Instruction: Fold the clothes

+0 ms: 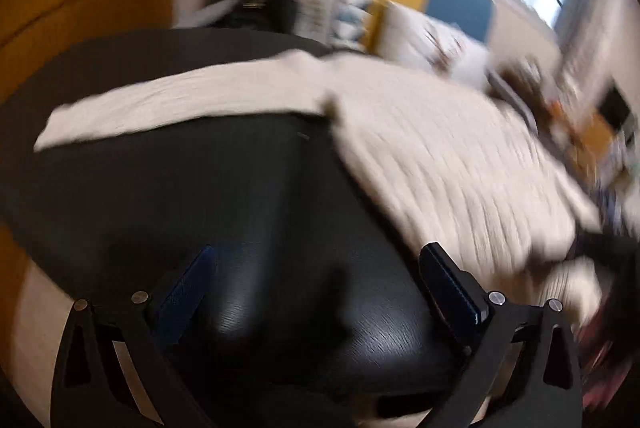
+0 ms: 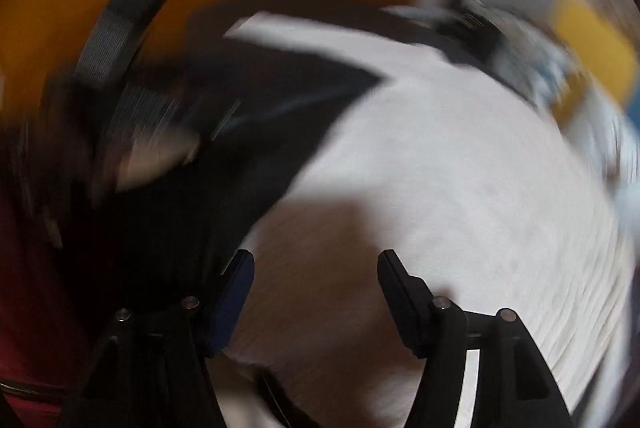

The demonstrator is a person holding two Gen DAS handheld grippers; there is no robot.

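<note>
Black table [image 1: 240,195], white garment [image 1: 440,155] spread

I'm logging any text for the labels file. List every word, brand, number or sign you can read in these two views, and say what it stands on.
None can be read.
White garment: no print or label shows.
Black table: a small mark near the garment's edge, too small to read.
Patterned items behind the table: motion-blurred, nothing legible.
Both wrist views are smeared by motion.
</note>
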